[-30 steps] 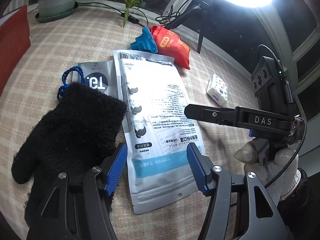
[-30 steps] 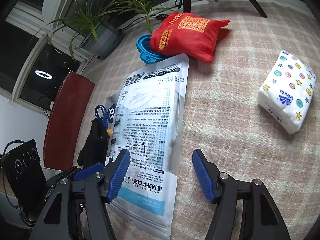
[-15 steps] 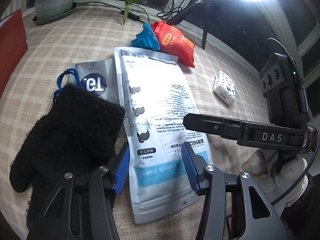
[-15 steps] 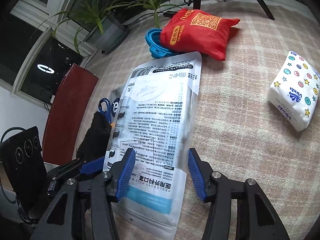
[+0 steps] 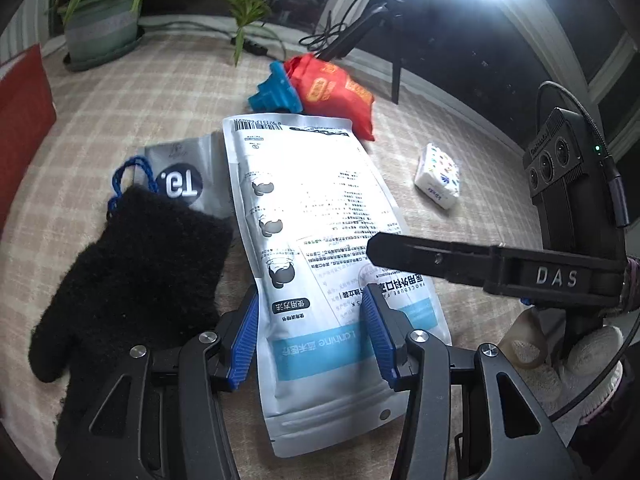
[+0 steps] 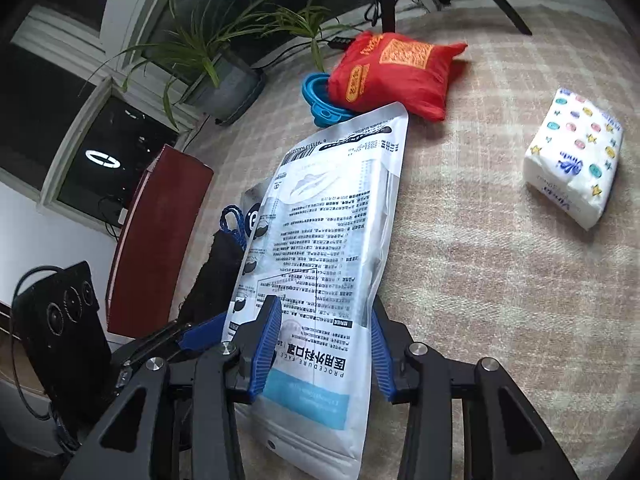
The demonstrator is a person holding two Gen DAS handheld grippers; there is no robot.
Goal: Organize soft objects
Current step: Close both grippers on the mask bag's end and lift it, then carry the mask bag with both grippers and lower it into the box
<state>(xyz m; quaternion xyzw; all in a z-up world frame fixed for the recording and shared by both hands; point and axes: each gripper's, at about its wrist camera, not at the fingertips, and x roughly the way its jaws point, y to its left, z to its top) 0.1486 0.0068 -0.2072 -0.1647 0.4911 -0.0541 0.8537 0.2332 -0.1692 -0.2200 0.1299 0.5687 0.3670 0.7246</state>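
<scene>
A large white face-mask pouch lies flat on the checked tablecloth, also in the right wrist view. My left gripper is open, its blue pads straddling the pouch's near end. My right gripper is open too, with its pads on either side of the pouch's near right edge, and its finger reaches over the pouch. A black knit glove lies left of the pouch, over a grey pouch. A red fabric bag and a tissue pack lie farther off.
A blue collapsible funnel sits beside the red bag. A potted plant stands at the far left edge, a dark red box at the left. A lamp stand and cables are behind the red bag.
Both grippers moved forward over the pouch's near end, and their jaws have narrowed around it. The pouch and the other objects have not moved.
</scene>
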